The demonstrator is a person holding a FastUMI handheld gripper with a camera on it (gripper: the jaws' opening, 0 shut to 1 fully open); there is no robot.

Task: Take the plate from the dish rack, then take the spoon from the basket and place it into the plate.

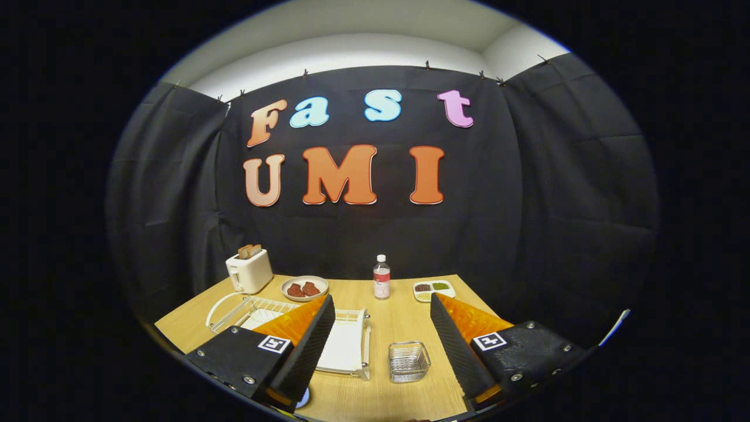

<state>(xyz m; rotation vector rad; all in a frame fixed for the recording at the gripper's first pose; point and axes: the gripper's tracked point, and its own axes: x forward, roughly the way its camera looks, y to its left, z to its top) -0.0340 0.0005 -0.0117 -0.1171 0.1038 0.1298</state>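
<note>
My gripper (381, 300) is open, its fingers spread wide above the wooden table (404, 319) with nothing between them. The white wire dish rack (345, 343) stands on the left side of the table, partly hidden behind my left finger (304, 346). A pale flat shape (256, 319) lies in the rack's far part; I cannot tell if it is the plate. The small wire basket (409, 361) stands between the fingers, close in front, and no spoon can be made out in it. A small pale round edge (303, 400) peeks out under the left finger.
At the back of the table are a white toaster (249, 271) with bread slices, a plate with brown food (304, 288), a small bottle (381, 276) and a divided dish of grains (434, 289). Black cloth walls close the booth behind.
</note>
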